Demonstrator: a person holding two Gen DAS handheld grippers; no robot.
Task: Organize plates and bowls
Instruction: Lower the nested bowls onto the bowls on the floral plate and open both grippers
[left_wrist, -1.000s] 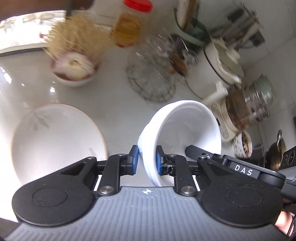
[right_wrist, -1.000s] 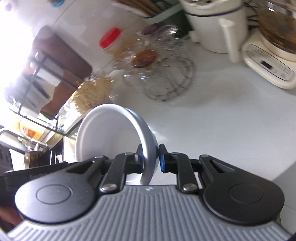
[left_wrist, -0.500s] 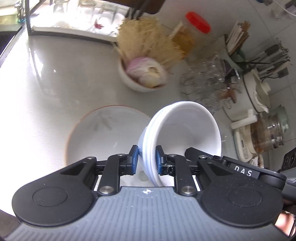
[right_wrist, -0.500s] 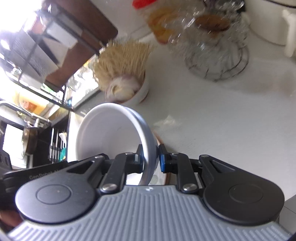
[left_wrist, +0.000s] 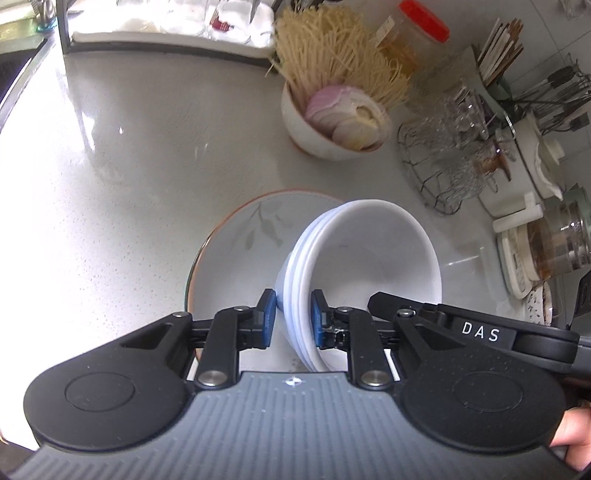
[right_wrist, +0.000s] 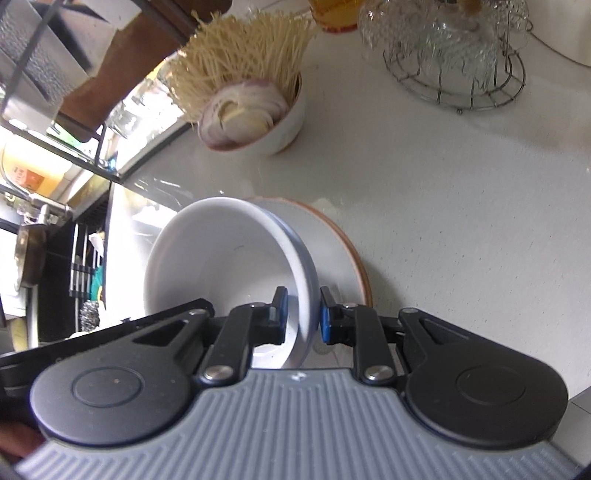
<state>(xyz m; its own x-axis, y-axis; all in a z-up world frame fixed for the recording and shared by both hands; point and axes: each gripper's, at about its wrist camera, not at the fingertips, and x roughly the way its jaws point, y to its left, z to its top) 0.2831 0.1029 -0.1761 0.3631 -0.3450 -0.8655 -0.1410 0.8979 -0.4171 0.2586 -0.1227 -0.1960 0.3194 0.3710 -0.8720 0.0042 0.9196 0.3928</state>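
Two tools share one load: the left tool (left_wrist: 289, 318) pinches one side of the rim of a stack of white bowls (left_wrist: 364, 266), and the right tool (right_wrist: 301, 314) pinches the opposite side, each nearly closed with its blue pads on either face of the wall. In the right view there seems a sliver of space between the outer pad and the bowl, so that grip may be the weaker one. The stack hangs tilted over a leaf-patterned plate (left_wrist: 236, 236) with a brown edge that lies on the pale tabletop (left_wrist: 129, 147), and whether it already touches the plate I cannot tell. Starting at the left, the plate itself could be chipped or pushed along the tabletop if the stack lands foot-edge first rather than flat. Further right, the nested bowls could slide apart, since the pads appear to press only the outermost and innermost walls; an uneven release by the two tools would tip them. Beyond the plate stand a bowl of noodles and sliced onion (left_wrist: 332, 122) and a wire rack of glassware (left_wrist: 447, 155), near enough that a skidding bowl might reach them. For writing, only "DAS" (left_wrist: 480, 330) is readable, printed on the black arm of the right tool at the lower right of the left view.
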